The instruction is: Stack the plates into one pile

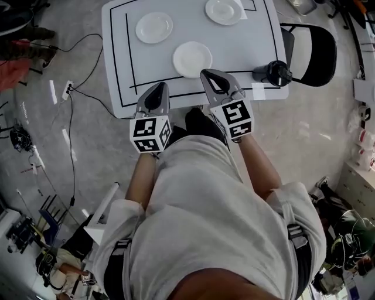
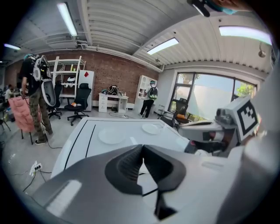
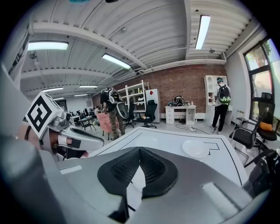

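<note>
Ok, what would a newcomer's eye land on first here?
Three white plates lie apart on the white table: the near plate, the left plate and the right plate. The left gripper and right gripper, both shut and empty, hover side by side at its near edge.

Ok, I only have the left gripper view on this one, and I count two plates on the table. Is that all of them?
Observer: No, three. The head view shows a near plate that your jaws hide, besides the far left plate and far right plate; none stacked.
Operator: Is the right gripper holding anything?
Observer: No. The right gripper is shut and empty in its own view.
Operator: Which gripper is nearer the near plate?
Observer: The right gripper, tip beside its rim; the left gripper sits over the table's near edge.
</note>
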Demonstrator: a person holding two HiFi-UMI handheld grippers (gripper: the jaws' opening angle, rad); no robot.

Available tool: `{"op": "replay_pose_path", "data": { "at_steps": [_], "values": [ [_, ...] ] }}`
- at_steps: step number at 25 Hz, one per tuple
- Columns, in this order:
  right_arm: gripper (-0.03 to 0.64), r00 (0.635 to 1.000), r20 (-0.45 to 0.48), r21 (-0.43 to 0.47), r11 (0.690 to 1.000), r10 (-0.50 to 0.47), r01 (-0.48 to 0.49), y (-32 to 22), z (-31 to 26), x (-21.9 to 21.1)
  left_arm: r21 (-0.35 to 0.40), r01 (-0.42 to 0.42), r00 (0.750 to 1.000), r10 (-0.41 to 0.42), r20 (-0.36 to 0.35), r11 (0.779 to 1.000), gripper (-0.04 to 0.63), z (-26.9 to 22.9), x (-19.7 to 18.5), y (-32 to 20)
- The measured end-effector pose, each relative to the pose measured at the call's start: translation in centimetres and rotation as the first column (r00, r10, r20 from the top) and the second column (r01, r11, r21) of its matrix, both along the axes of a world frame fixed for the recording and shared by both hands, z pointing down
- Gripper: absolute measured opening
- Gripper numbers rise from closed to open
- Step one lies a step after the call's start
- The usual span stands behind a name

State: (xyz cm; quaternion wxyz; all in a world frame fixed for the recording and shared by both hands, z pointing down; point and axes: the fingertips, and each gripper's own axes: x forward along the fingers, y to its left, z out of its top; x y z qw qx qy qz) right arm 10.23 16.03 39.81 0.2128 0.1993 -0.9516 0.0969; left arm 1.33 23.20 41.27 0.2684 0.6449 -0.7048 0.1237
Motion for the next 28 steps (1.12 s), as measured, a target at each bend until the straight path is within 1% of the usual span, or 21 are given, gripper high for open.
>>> {"op": "replay_pose_path", "data": {
  "at_steps": [5,6,10,14,20,23,28],
  "values": [
    [0.002,0.999,-0.040,-0.049,0.999,0.016,-0.018,-2.8,2.6,0.5,-0.108,-0.033,0.997,0.025,-0.080,0.994,0.003,2.5,0.0,-2.0],
    [0.002,0.999,-0.048,-0.058,0.998,0.021,-0.024,-3.2,3.0,0.5,-0.124,-0.039,0.996,0.029,-0.081,0.992,0.003,2.8,-0.3,-2.4],
    [0.003,0.996,-0.080,-0.109,0.992,0.048,-0.057,-4.4,4.6,0.6,-0.199,-0.082,0.996,0.074,-0.051,0.976,0.003,4.4,-0.9,-3.9],
    [0.014,0.989,-0.113,-0.142,0.984,0.095,-0.111,-5.7,6.3,1.4,-0.218,-0.093,0.995,0.081,-0.065,0.971,0.003,6.2,-1.5,-5.8],
    [0.014,0.969,-0.150,-0.185,0.958,0.195,-0.221,-7.4,7.8,2.8,-0.244,-0.181,0.983,0.166,-0.084,0.953,0.003,7.8,-1.2,-8.4],
    [0.014,0.964,-0.170,-0.211,0.948,0.206,-0.240,-7.6,9.1,2.9,-0.264,-0.179,0.983,0.160,-0.094,0.948,0.003,8.8,-1.9,-9.2],
    [0.014,0.952,-0.211,-0.253,0.928,0.224,-0.274,-8.1,11.2,3.0,-0.357,-0.200,0.974,0.146,-0.173,0.912,0.003,11.3,-2.5,-9.5]
  ]
}}
